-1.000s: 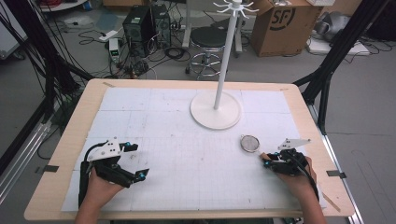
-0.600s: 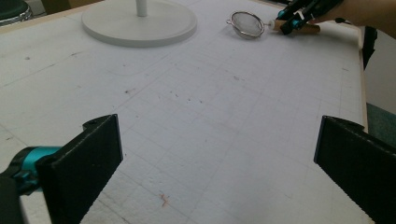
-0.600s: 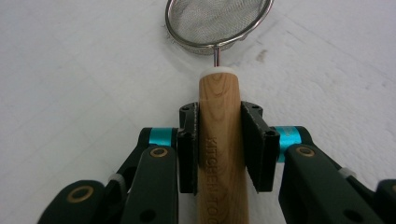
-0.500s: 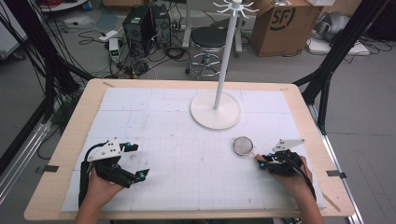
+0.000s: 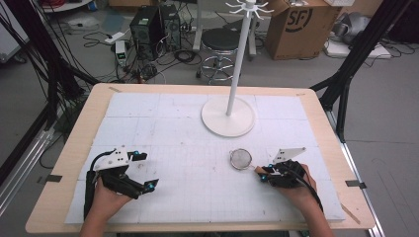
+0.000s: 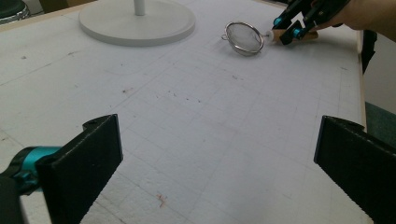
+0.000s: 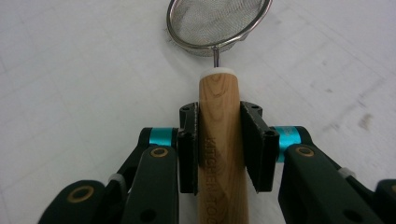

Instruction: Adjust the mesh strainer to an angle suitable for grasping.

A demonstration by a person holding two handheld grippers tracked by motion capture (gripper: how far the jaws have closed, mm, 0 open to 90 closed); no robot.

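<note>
The right gripper (image 7: 219,149) has its jaws pinching the wooden handle (image 7: 219,140) of a small mesh strainer (image 5: 241,159), pads pressed flat on either side of it. The strainer lies on the white tabletop (image 5: 197,148), near right, just in front of the round base of the white stand (image 5: 228,116). The left gripper (image 6: 215,163) hovers at the near left with jaws spread wide, holding nothing. The right gripper view shows lettering printed along the handle and a white collar where the wire meets the wood; the high view shows the whole stand and both hands
</note>
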